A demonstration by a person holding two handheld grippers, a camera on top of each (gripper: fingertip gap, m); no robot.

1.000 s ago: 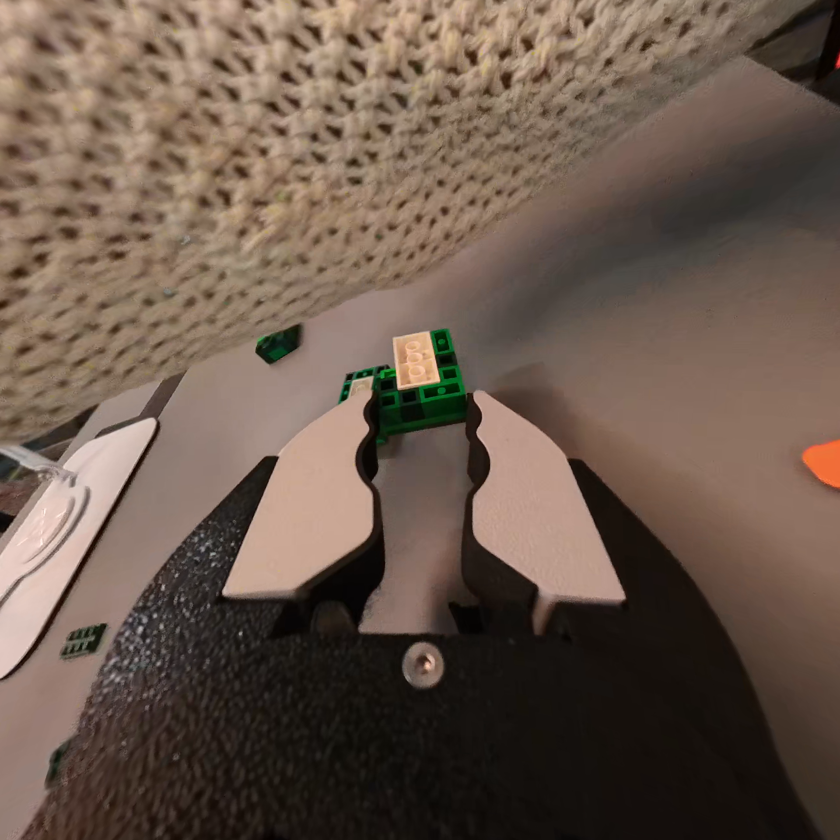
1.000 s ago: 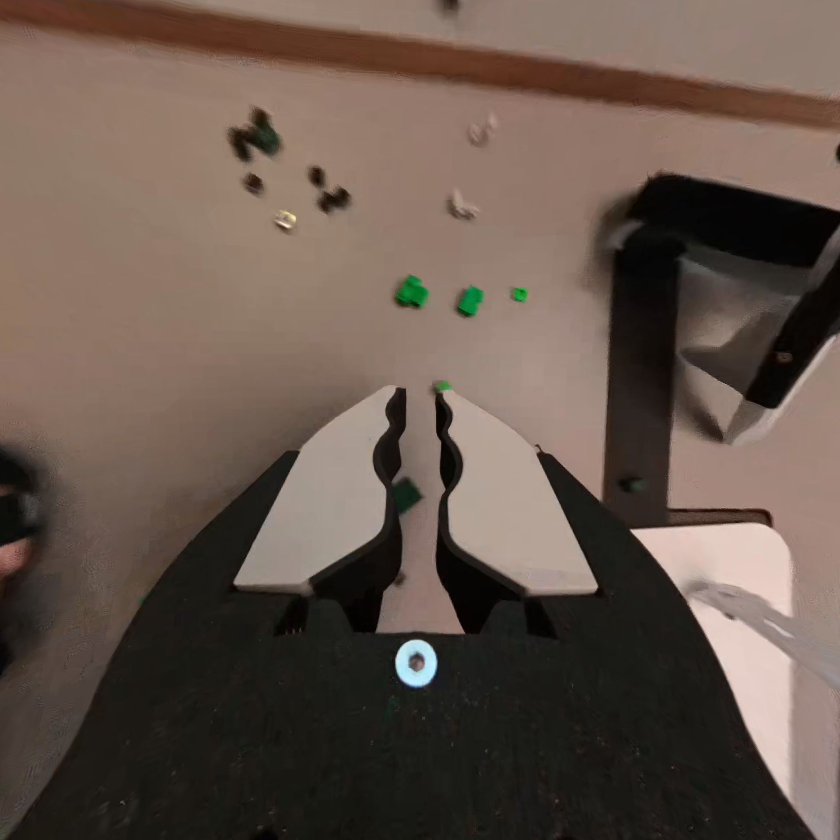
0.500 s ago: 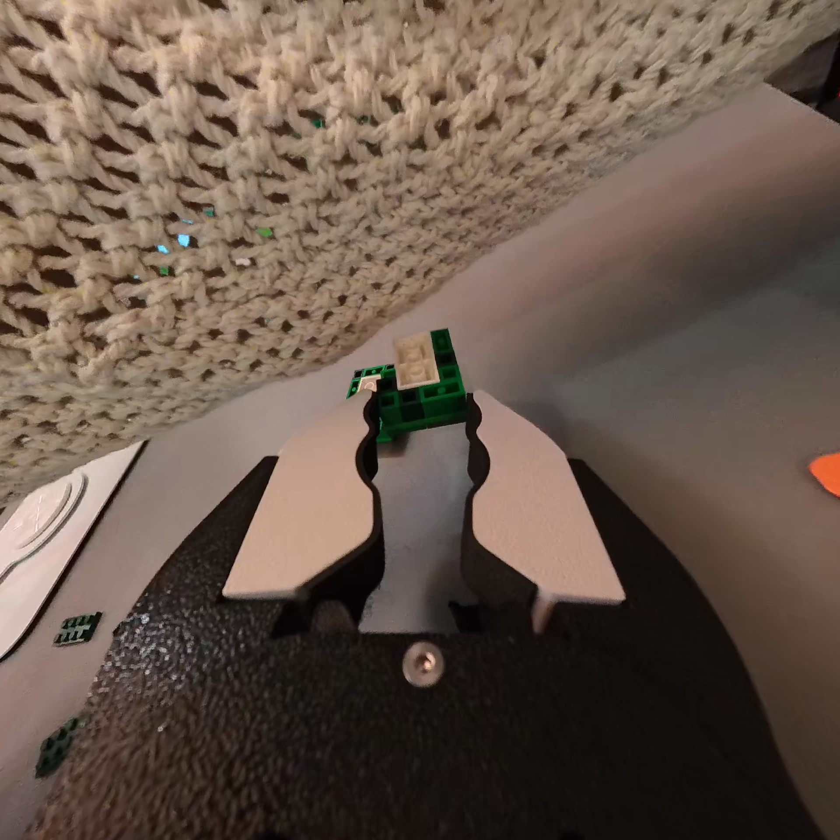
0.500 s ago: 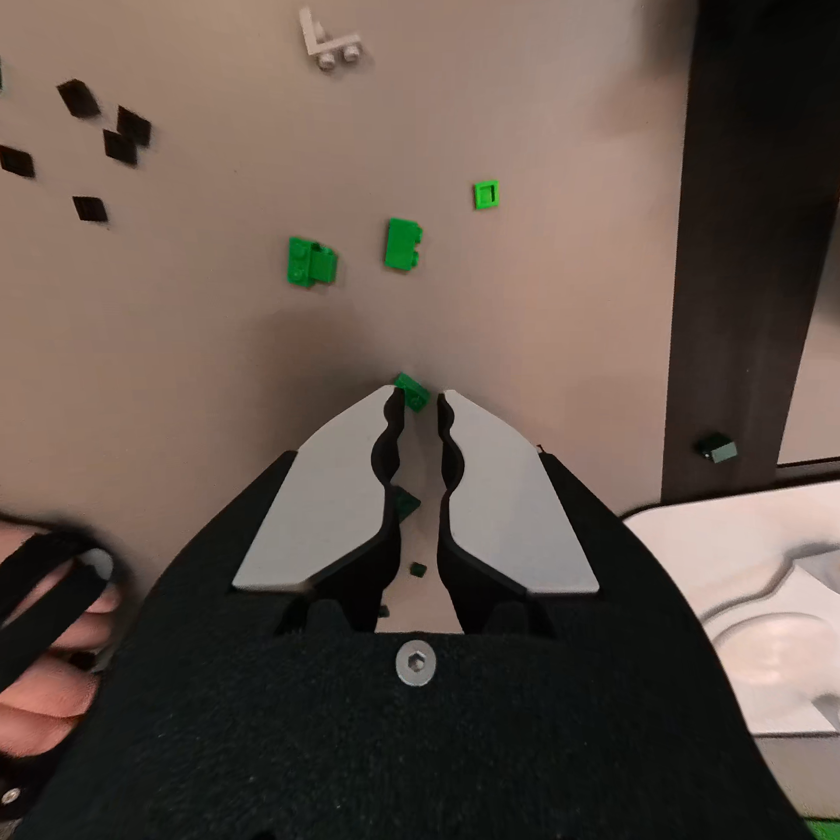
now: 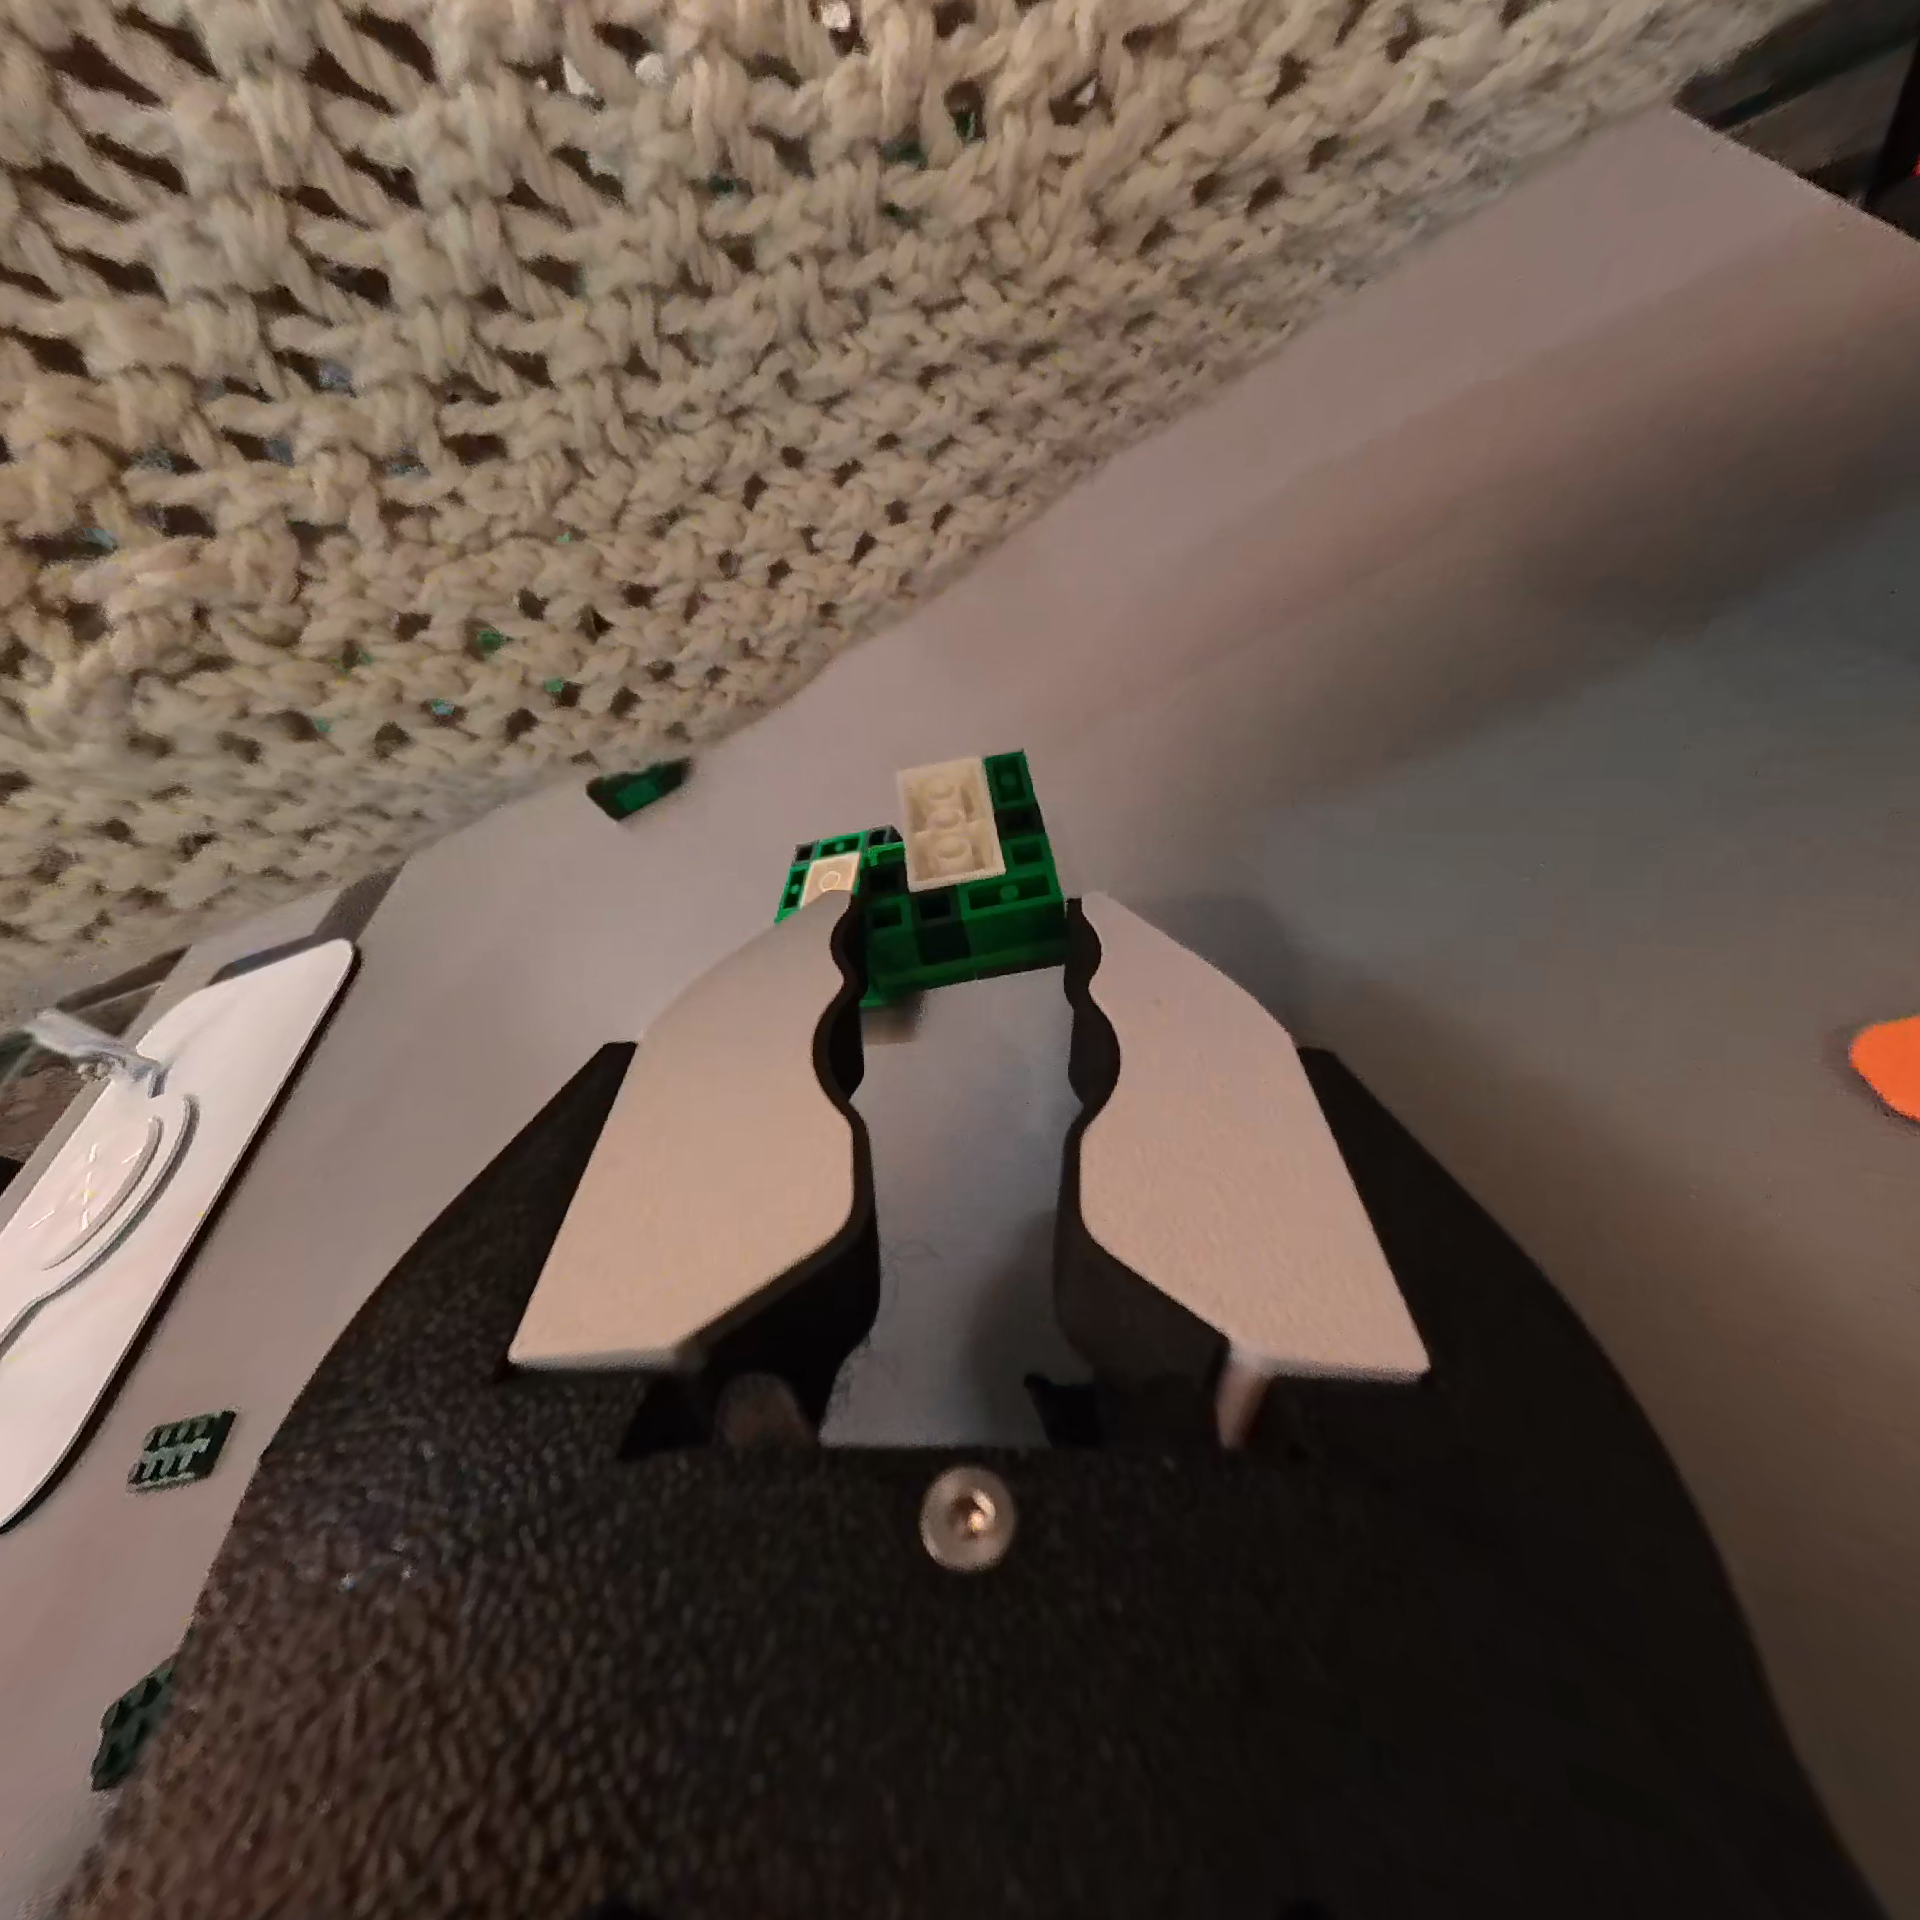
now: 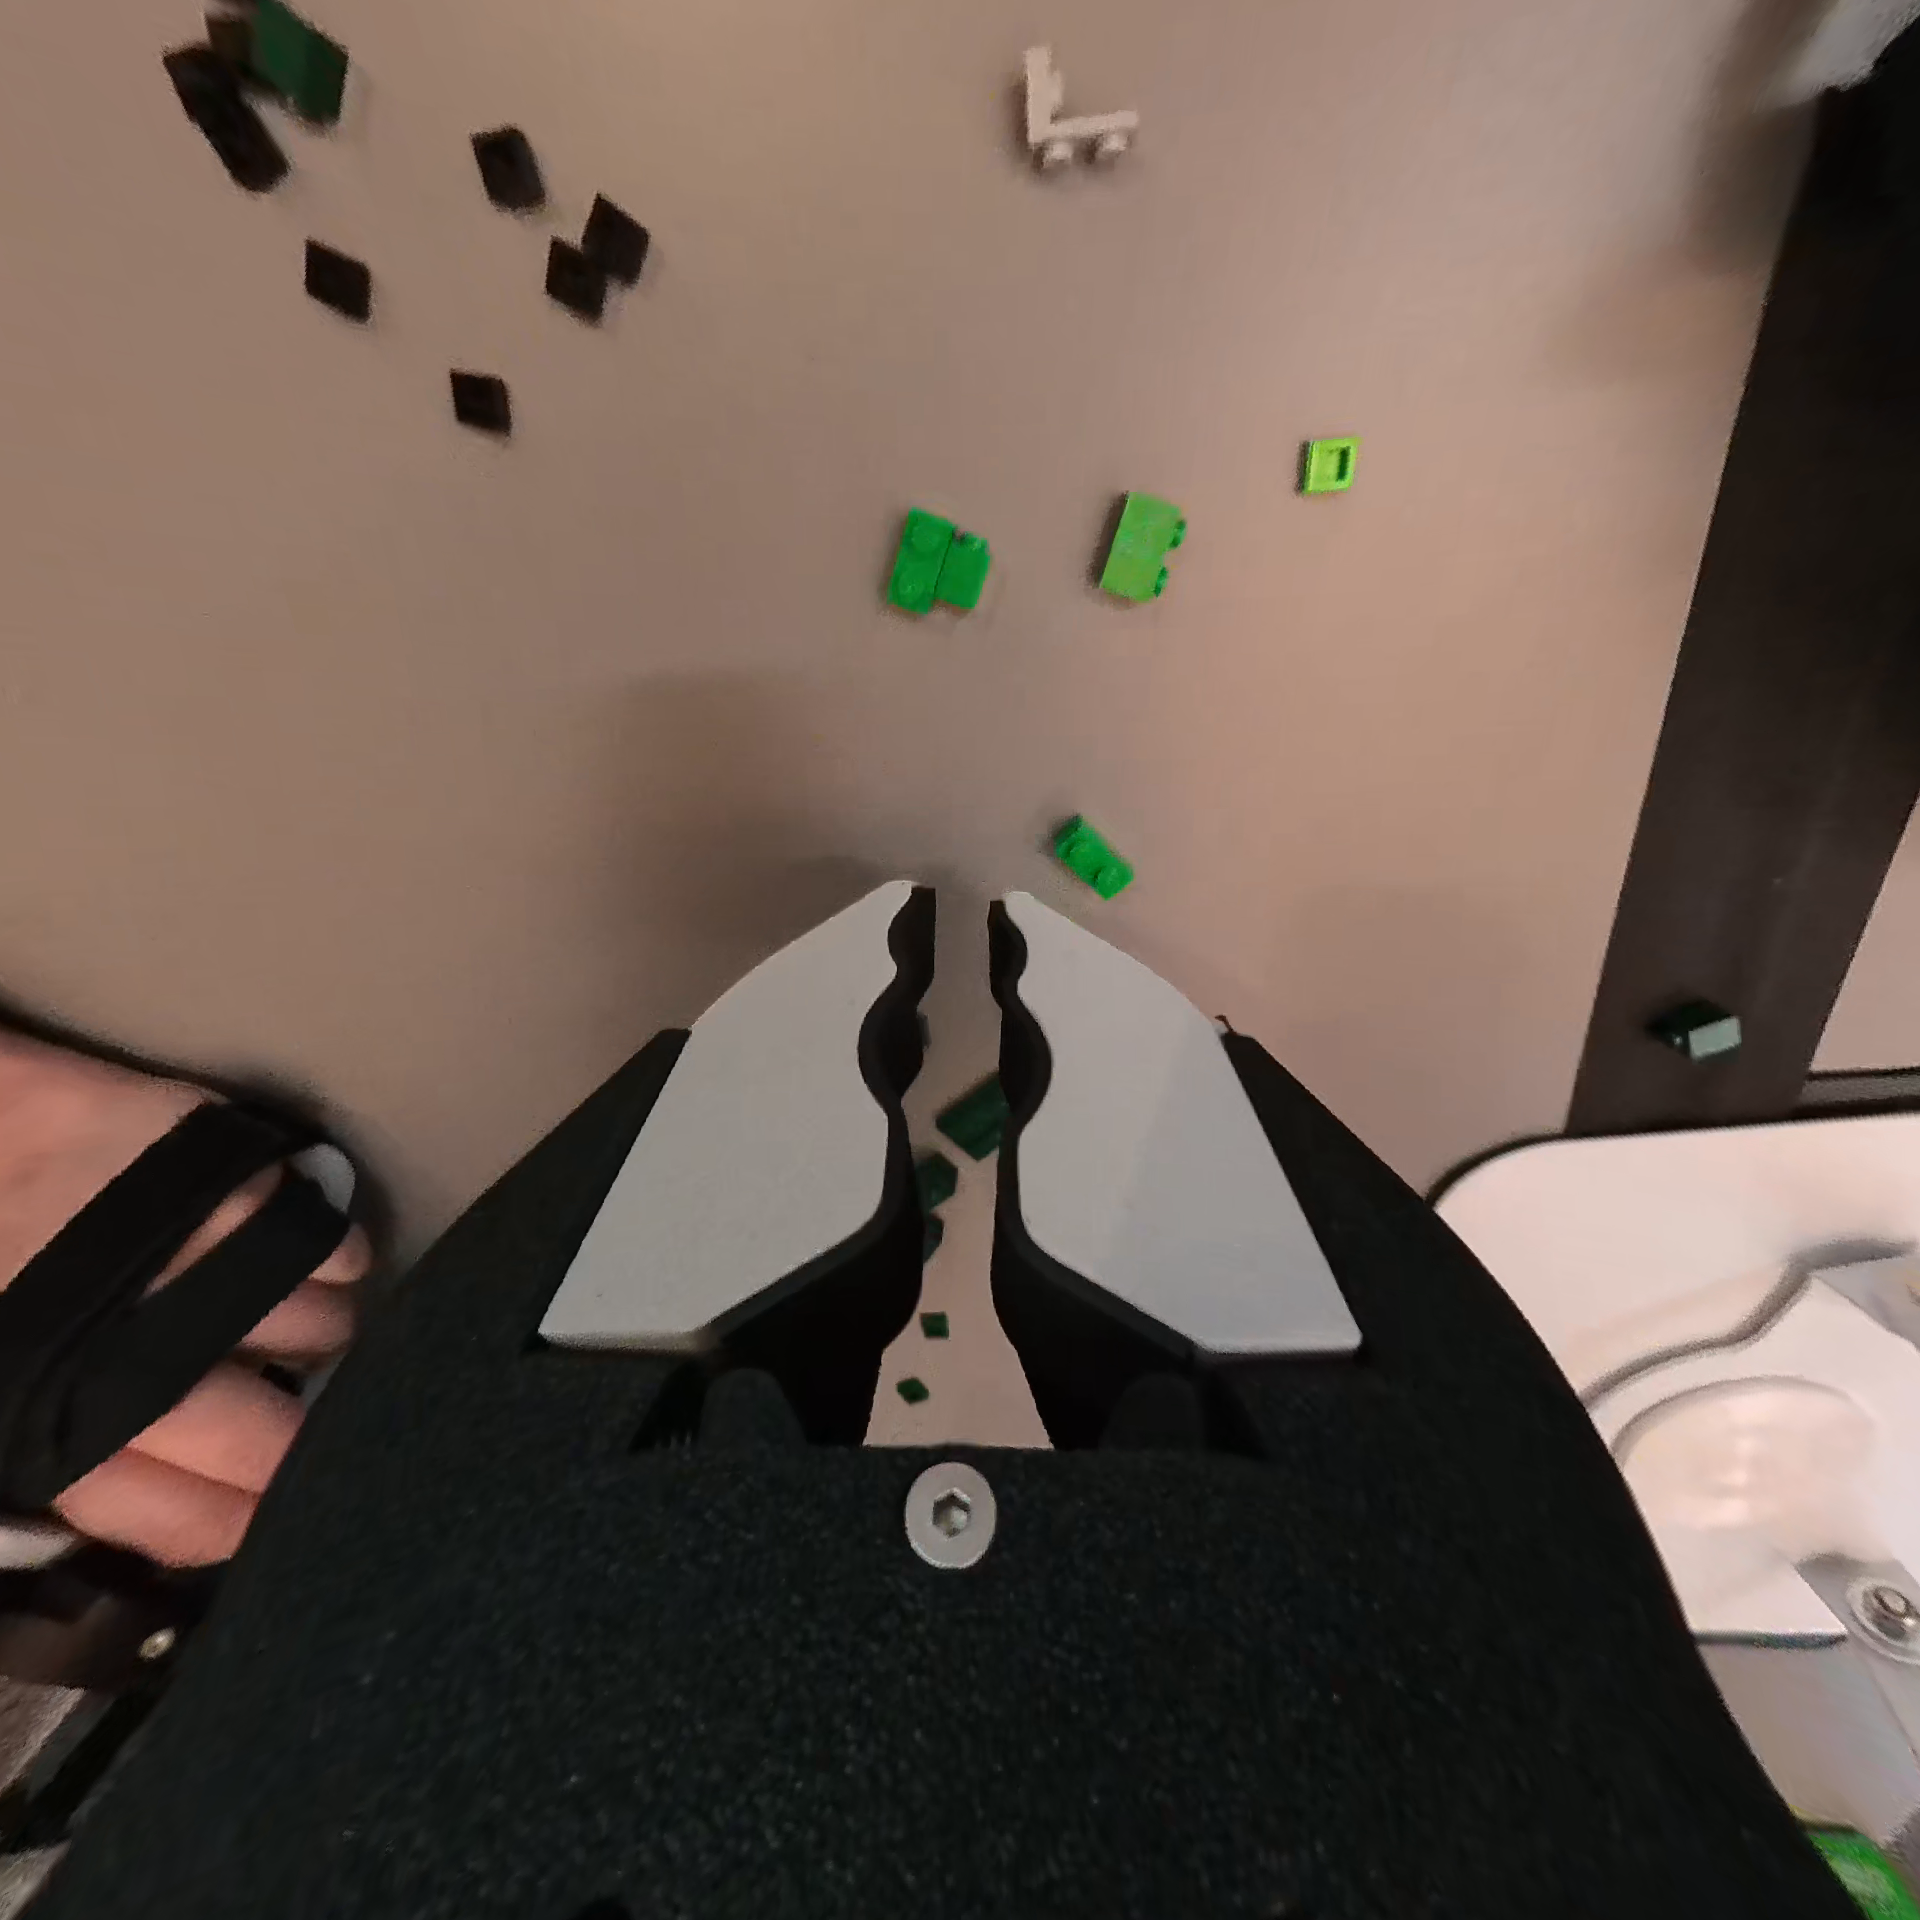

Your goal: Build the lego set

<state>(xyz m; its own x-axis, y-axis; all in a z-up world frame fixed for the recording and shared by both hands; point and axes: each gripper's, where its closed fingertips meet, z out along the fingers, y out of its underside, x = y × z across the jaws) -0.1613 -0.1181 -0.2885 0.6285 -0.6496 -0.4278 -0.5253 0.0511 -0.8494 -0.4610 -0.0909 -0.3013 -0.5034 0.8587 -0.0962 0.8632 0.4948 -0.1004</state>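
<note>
My left gripper [image 5: 961, 914] is shut on a green brick assembly [image 5: 977, 935] and holds it at the fingertips above the grey table. A white brick [image 5: 951, 836] sits on top of the assembly, and a small white tile [image 5: 831, 878] sits on its left part. My right gripper [image 6: 961, 899] hovers over the table with its jaws nearly together and nothing between them. A small green plate [image 6: 1091, 857] lies just right of its tips. Two green pieces [image 6: 935, 561] [image 6: 1140, 545] and a small green tile [image 6: 1328, 464] lie farther ahead.
A knit sleeve [image 5: 623, 364] fills the top of the left wrist view. Several black pieces [image 6: 509, 171] and a white bracket [image 6: 1075, 114] lie far ahead. A dark strip [image 6: 1766, 623] and a white tray [image 6: 1662, 1299] are at the right, a hand [image 6: 156, 1299] at the left. An orange piece [image 5: 1886, 1070] lies at the right edge. My hands' fingertips stand some 30 cm from each other. Between my right fingertips and the small green tile [image 6: 1328, 464] there is roughly 9 cm.
The right gripper has shifted left and back a little, so the small green plate now lies right of its tips. The left gripper keeps the assembly; the sleeve behind it has shifted.
</note>
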